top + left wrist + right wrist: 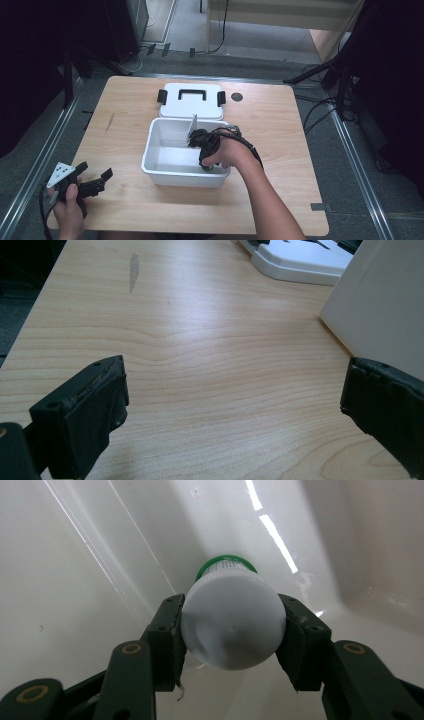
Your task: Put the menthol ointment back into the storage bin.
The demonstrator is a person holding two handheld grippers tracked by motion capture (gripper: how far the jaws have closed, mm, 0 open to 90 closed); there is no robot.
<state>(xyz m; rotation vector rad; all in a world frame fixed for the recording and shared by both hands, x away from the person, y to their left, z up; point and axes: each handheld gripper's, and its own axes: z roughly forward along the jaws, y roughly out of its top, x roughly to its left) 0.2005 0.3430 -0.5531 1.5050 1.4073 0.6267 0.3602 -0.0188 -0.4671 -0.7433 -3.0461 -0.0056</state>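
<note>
A person's right tool (pixel 231 630) reaches down into an open white plastic bin (pixel 165 172) at the centre of a wooden worktop (pixel 280 130), its two jaws pinching a small white bottle (pixel 232 622) by the sides. The bottle carries a green band (pixel 225 562) at its far end; print on its label is too small to read. The bin's lid (pixel 192 100), with black handle and latches, lies flat just behind the bin. The left tool (pixel 92 184), jaws spread wide and holding nothing, rests low over the worktop's near left corner, beside the bin's wall (pixel 385 305).
</note>
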